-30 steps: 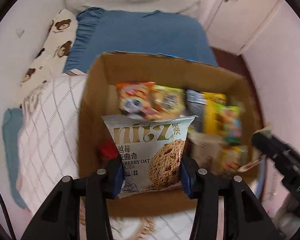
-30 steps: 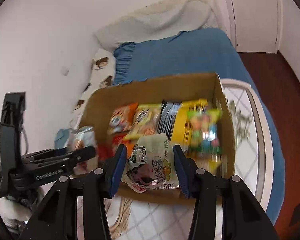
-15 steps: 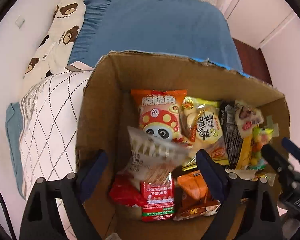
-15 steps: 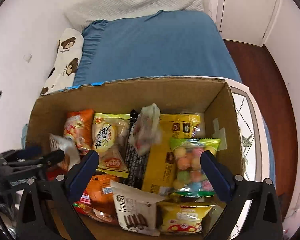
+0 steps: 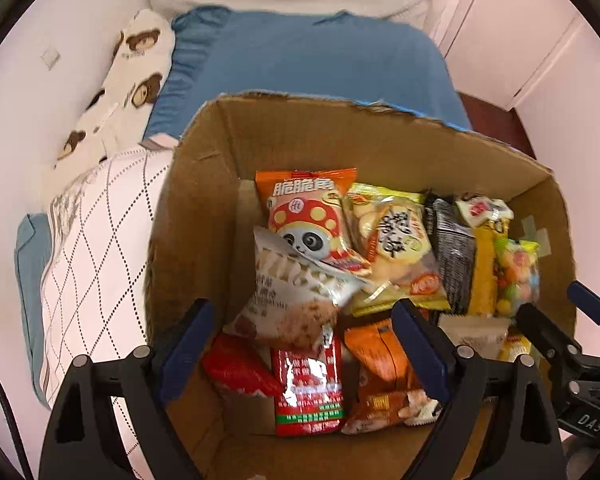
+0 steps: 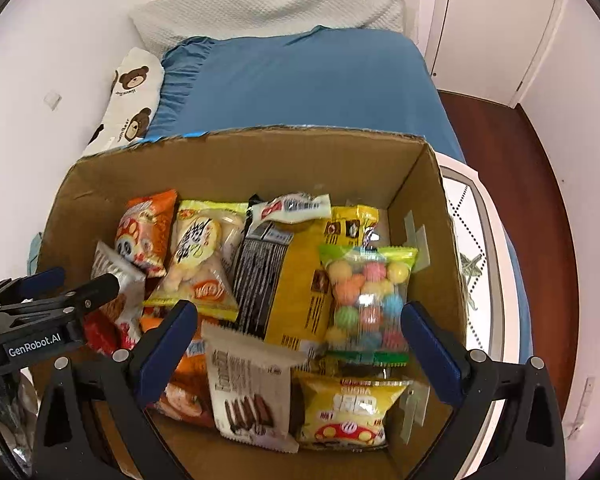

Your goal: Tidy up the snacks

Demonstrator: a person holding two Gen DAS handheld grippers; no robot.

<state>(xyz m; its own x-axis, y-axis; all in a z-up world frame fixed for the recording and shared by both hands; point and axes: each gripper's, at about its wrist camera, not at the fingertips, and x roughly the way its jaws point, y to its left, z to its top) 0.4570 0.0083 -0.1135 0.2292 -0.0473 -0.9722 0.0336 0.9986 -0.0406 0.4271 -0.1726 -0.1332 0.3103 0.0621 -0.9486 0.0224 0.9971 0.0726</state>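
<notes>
Hovering over an open cardboard box of snacks on a blue-sheeted bed, both grippers point steeply down with nothing in their grasp. The left gripper has its blue-padded fingers spread wide; a white oat-cookie packet lies loose in the box between and below them, at the box's left side, touched by neither pad. The right gripper stands fully released, its fingers framing the box's near right part, where a white wafer packet and a yellow bag marked "SUPRA" rest against the near wall. From the right wrist camera the left gripper's body reads "GenRobot.AI". Further in lie an orange bag with a panda in a mushroom cap bearing the characters 脆脆角, a yellow rice-cracker bag, a black-and-yellow packet and a clear bag of coloured balls with green edges. A small white-and-red wrapped sweet sits on top near the far wall. A bear-print pillow lies at the bed's left edge.
</notes>
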